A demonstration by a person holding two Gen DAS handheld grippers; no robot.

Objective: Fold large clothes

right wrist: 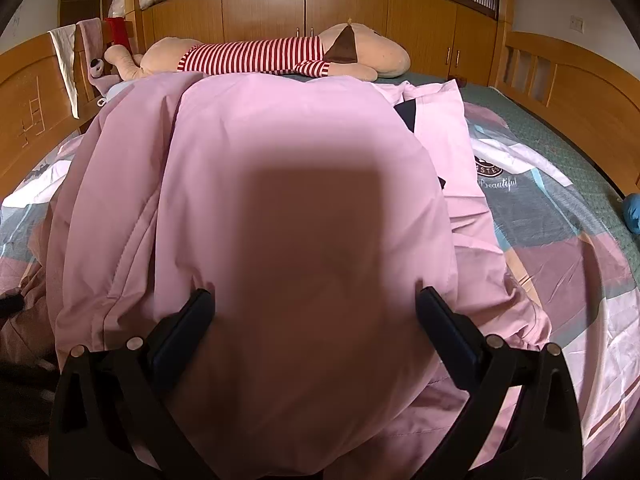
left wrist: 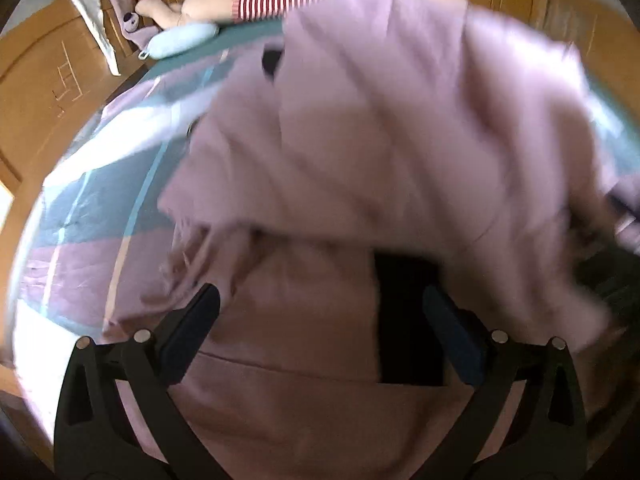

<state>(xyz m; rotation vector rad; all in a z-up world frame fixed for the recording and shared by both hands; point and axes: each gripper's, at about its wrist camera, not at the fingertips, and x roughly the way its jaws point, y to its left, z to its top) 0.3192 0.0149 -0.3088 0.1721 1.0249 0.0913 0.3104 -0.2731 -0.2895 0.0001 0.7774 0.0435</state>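
A large pink garment (left wrist: 380, 128) with black patches lies bunched on the bed; it is blurred in the left wrist view. It also fills the right wrist view (right wrist: 280, 152). My left gripper (left wrist: 320, 308) is open, its fingers spread wide over the pink cloth with a black patch (left wrist: 408, 320) between them. My right gripper (right wrist: 316, 304) is open too, its fingers wide apart with a smooth bulge of the pink garment between them. Neither gripper pinches the cloth.
The bed has a checked pink, grey and white sheet (right wrist: 560, 240). A big plush toy in a red-striped shirt (right wrist: 260, 56) lies along the far side. Wooden headboard (right wrist: 28, 104) at left, wooden cabinets (right wrist: 320, 4) behind. A light blue cushion (left wrist: 180, 40) lies near the toy.
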